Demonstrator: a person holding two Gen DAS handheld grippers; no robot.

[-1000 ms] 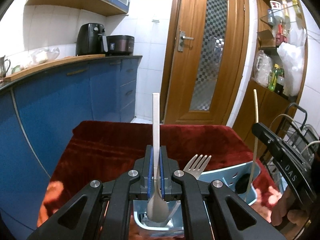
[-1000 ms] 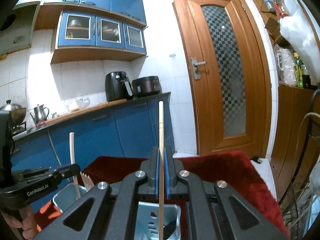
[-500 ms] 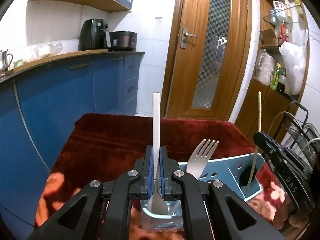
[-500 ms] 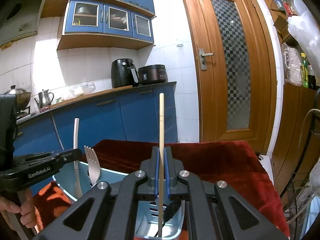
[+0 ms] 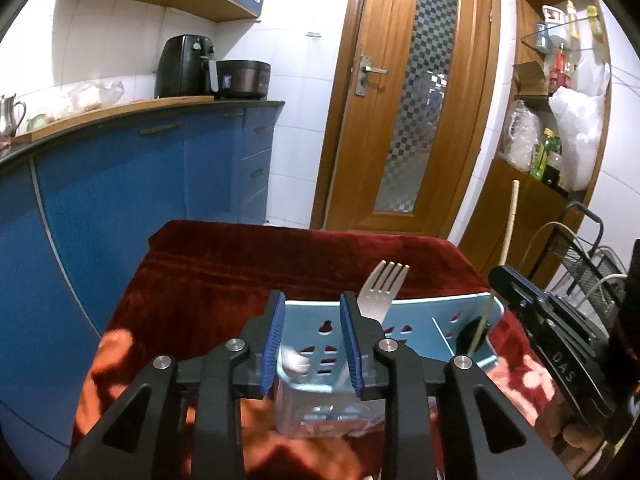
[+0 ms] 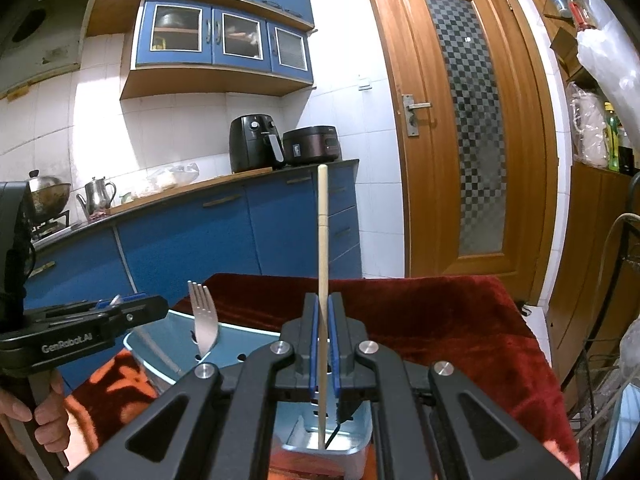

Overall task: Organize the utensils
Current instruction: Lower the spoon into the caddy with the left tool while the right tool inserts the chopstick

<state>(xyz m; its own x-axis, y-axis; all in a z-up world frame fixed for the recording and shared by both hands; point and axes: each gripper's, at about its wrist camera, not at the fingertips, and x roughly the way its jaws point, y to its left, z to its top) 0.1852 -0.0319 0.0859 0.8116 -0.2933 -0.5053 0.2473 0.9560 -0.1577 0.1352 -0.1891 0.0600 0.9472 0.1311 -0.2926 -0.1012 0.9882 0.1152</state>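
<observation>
A light blue utensil holder (image 5: pixel 460 308) (image 6: pixel 248 340) stands on the red-covered table (image 5: pixel 240 264). In it a metal fork (image 5: pixel 384 288) (image 6: pixel 204 320) stands tines up. My left gripper (image 5: pixel 313 304) (image 6: pixel 132 308) hangs over the holder's left end, and its jaws are opening with no pad pressing on anything. The white spoon (image 5: pixel 294 360) lies low inside the holder below them. My right gripper (image 6: pixel 323 320) (image 5: pixel 552 348) is shut on a wooden chopstick (image 6: pixel 322 240) (image 5: pixel 508 232), held upright with its lower tip down in the holder's right compartment.
Blue kitchen cabinets (image 5: pixel 120 200) run along the left of the table. A wooden door (image 5: pixel 400 120) is behind it. A wire rack (image 5: pixel 592 264) and shelves with bottles (image 5: pixel 560 80) stand at the right. A hand (image 6: pixel 24 420) holds the left gripper's handle.
The left jaws have opened and the white spoon has dropped from upright between them into the holder. The left gripper has drawn back a little. The right gripper still holds the chopstick in place.
</observation>
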